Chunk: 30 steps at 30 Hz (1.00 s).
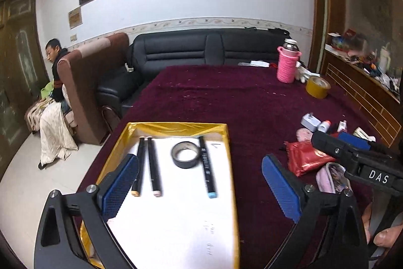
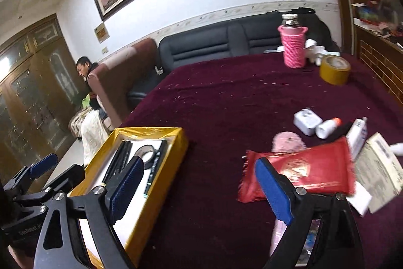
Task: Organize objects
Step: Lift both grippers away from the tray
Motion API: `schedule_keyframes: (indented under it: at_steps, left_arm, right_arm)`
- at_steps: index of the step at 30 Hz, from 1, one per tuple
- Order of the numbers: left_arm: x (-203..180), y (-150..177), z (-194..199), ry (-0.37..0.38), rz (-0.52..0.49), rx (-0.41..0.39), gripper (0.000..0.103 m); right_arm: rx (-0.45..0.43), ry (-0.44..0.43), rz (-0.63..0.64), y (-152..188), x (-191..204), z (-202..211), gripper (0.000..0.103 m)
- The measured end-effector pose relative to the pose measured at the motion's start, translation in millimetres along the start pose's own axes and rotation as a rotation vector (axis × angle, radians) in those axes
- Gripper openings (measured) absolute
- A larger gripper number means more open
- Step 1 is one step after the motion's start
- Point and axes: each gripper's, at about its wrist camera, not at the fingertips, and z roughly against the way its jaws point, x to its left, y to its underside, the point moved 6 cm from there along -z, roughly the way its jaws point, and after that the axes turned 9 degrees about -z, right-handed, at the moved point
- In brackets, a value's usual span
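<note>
A yellow box [image 1: 228, 143] with a white lining lies on the maroon cloth. It holds three black markers [image 1: 152, 165] and a black tape roll [image 1: 185, 154]. My left gripper [image 1: 199, 160] hovers open over the box's near part with nothing between its blue pads. To the box's right lie a red packet [image 2: 309, 168], a pink pouch [image 1: 330, 175], a white charger [image 2: 307, 121], a small white bottle [image 2: 327, 126] and a paper box [image 2: 380, 168]. My right gripper [image 2: 199, 163] is open and empty above the cloth, between the yellow box [image 2: 161, 178] and the red packet.
A pink knit-covered bottle [image 1: 288, 64] and a yellow tape roll [image 1: 317, 87] stand at the table's far right. Behind the table is a black sofa [image 1: 201, 49]. A person [image 1: 56, 72] sits at the far left. A cluttered wooden cabinet [image 1: 365, 82] lines the right side.
</note>
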Motion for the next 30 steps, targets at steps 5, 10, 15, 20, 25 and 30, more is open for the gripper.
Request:
schedule_keyframes:
  at_steps: [5,10,15,20,25,30]
  left_arm:
    - [-28,-3,2,0.010,-0.045,0.001,0.099]
    - [-48,-1,-3,0.018,-0.076,0.022,0.099]
    - [-63,3,-10,0.037,-0.093,0.046,0.099]
    - [-75,7,-17,0.070,-0.097,0.067,0.099]
    - [-80,14,-23,0.118,-0.069,0.086,0.099]
    - [-77,19,-21,0.166,-0.013,0.078,0.099]
  right_arm:
    - [-0.027,0.033,-0.054,-1,-35,21,0.094]
    - [-0.029,0.046,-0.144,1,-75,32,0.094]
    - [-0.014,0.050,-0.247,4,-112,38,0.094]
    - [0.002,0.011,-0.355,8,-144,46,0.094]
    - [0.047,-0.120,-0.449,16,-158,46,0.094]
    - [0.106,-0.185,-0.492,23,-155,34,0.094]
